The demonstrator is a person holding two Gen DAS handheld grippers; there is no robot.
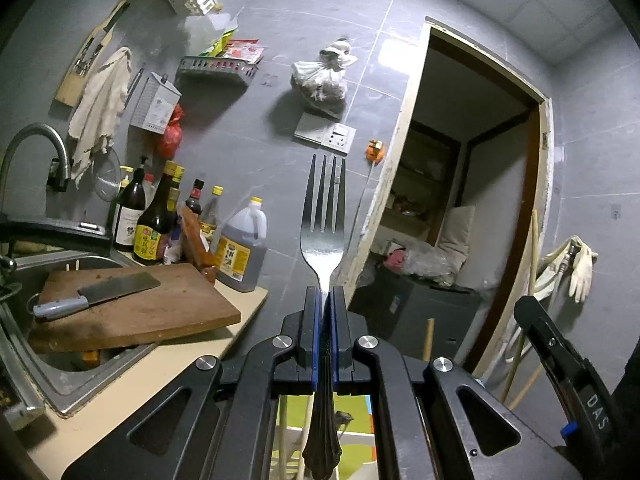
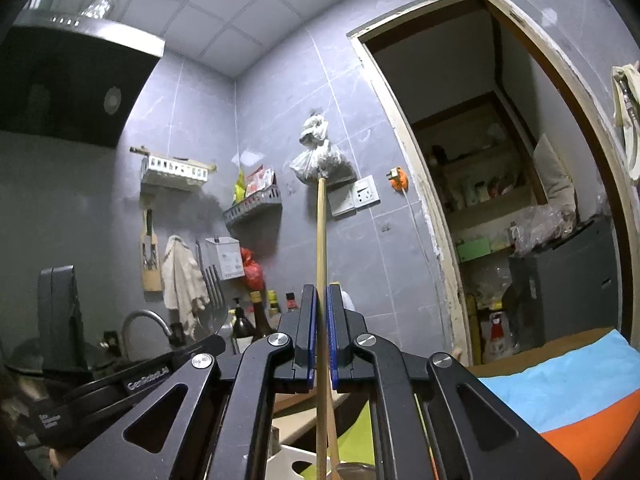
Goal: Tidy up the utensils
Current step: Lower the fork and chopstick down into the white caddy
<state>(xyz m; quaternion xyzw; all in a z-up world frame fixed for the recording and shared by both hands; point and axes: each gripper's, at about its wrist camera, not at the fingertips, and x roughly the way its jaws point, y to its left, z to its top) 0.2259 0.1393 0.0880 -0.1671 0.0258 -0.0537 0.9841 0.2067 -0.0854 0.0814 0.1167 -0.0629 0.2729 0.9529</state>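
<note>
Brown wooden cutting board (image 1: 160,312) lies across the steel sink (image 1: 80,384), grey-handled cleaver (image 1: 96,294) on it; glass sauce bottles (image 1: 156,216) behind, at the table's (image 1: 168,380) wall edge.

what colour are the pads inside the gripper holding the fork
Blue pads on the left gripper, clamped on the silver fork; clearest in the left wrist view.

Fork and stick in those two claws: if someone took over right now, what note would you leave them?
Left claw: shut on the fork at its neck, tines pointing up and away, handle trailing back under the claw.
Right claw: shut on the wooden chopstick, which points up; a second stick seems to lie beside it lower down.
Both are held in the air, facing the grey tiled wall.
Done: both utensils picked up.
Left: set each down in its place; no utensil holder is clearly identifiable here.
</note>
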